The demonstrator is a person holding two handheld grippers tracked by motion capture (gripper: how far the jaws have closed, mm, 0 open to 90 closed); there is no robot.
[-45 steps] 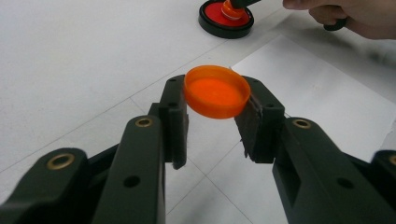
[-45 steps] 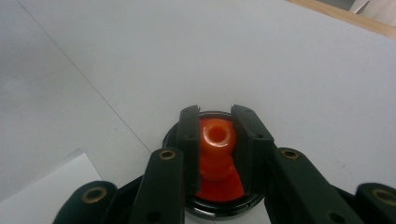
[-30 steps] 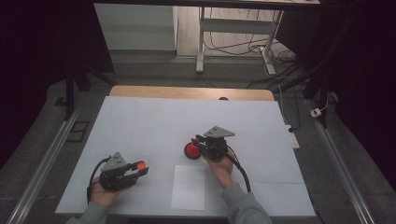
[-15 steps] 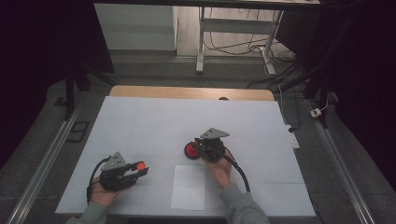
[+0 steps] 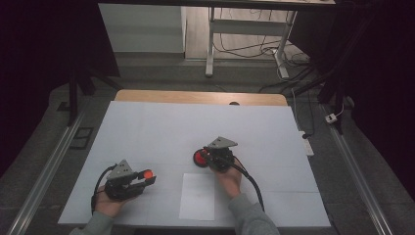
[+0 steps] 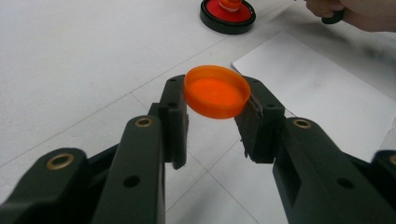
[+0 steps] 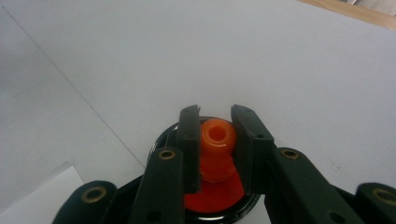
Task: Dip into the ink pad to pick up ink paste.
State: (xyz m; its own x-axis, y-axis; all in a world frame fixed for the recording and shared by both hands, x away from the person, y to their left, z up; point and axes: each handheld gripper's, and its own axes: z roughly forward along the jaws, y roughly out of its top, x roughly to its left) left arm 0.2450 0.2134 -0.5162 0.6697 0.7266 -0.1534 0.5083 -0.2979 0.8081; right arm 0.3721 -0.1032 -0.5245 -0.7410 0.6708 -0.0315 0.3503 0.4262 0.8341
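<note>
Orange round plastic cap [image 6: 216, 91] sits clamped in my left gripper [image 6: 212, 116]; my right gripper [image 7: 215, 140] grips the orange nozzle [image 7: 217, 135] on the red-and-black disc [image 5: 200, 157] mid-table; next, I judge, capping it

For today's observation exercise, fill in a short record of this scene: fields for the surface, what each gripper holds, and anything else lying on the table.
surface: white table
left gripper: fingers shut on round orange plastic cap, held above the table
right gripper: fingers shut on orange knob rising from red disc with black rim
disc position: resting on the table
other item: white paper sheet, lying flat near the table's front edge, between the hands
</note>
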